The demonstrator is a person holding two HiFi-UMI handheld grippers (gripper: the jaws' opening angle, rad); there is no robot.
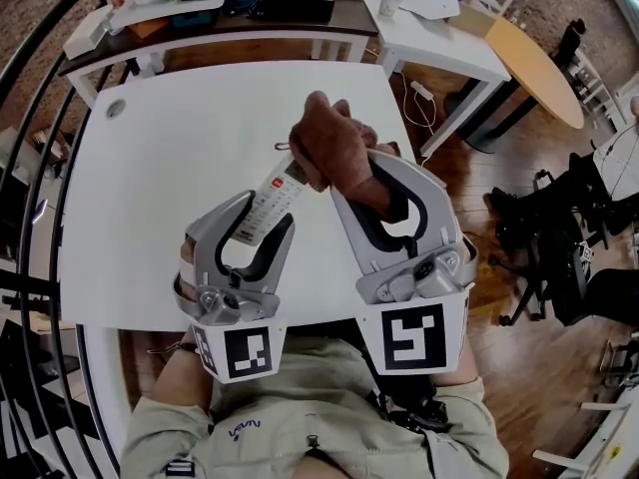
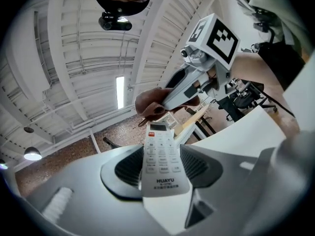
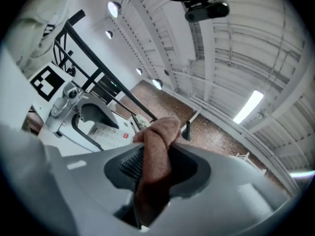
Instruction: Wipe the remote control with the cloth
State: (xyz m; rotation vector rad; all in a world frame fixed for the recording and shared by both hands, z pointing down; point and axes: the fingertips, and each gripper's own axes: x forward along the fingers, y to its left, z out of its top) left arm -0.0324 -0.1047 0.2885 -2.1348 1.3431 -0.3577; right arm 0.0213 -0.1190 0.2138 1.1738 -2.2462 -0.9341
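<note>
Plainly, the left tool (image 2: 160, 167) has the remote (image 2: 159, 154) clamped by its lower end. Both ribbed pads press on its long edges, with the jaws roughly half apart around its width. The button face is turned up toward that tool's camera, and the rest of the remote sticks straight out past the fingertips. The right tool (image 3: 156, 170) is closed on the brown cloth (image 3: 158, 146). The cloth is bunched tight between its pads, and a thick wad bulges out beyond the tips. From the head view, both tools are held side by side above the white bench (image 1: 160, 158), the left one nearer the person and the right one a little farther out. The remote runs up and to the right from the left tool, clear of the bench top. Its far end, the one with the small display, meets the wad of cloth in front of the right tool. The cloth covers that end, so the remote spans the gap between the two tools, gripped at one end and capped by cloth at the other.
</note>
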